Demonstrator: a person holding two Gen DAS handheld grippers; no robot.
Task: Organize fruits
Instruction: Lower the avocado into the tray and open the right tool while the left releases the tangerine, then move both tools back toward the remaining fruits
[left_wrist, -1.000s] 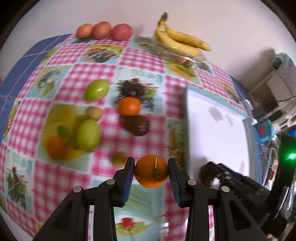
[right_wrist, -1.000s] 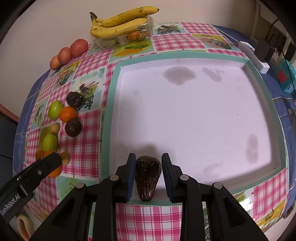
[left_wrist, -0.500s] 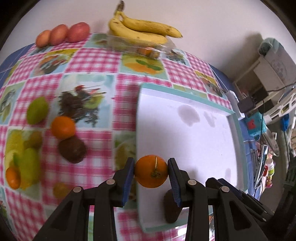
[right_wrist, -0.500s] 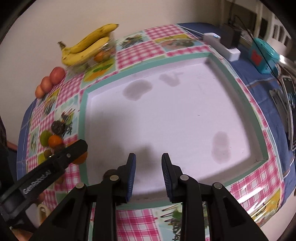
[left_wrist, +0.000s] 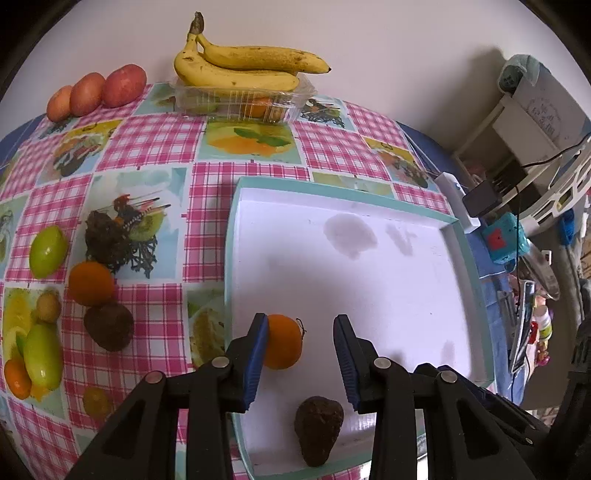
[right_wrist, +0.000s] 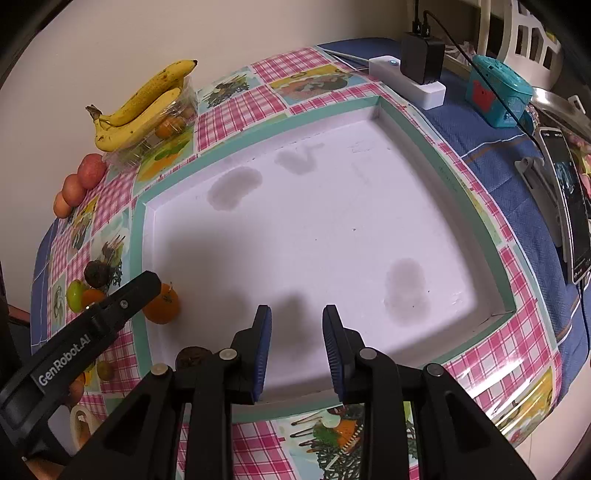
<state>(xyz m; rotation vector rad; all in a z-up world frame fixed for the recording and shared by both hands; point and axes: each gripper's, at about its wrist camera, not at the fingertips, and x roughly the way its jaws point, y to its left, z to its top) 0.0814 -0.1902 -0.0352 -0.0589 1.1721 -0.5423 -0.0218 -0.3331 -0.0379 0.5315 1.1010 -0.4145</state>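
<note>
Left gripper (left_wrist: 300, 363) jaws had spread since half second before; orange (left_wrist: 282, 346) released, lay in white tray (left_wrist: 369, 288) near left rim, touching left pad only. Right gripper (right_wrist: 296, 349) stayed spread, empty, above tray. Dark avocado (left_wrist: 318, 429) rested at near tray edge.

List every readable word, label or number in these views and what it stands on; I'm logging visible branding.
"GenRobot.AI": white lettering on the side of the left gripper, seen from the right wrist.
Faint handwriting on the white box at the far right: too blurred to read.
Phone screen: nothing legible.
Nothing else is readable.
</note>
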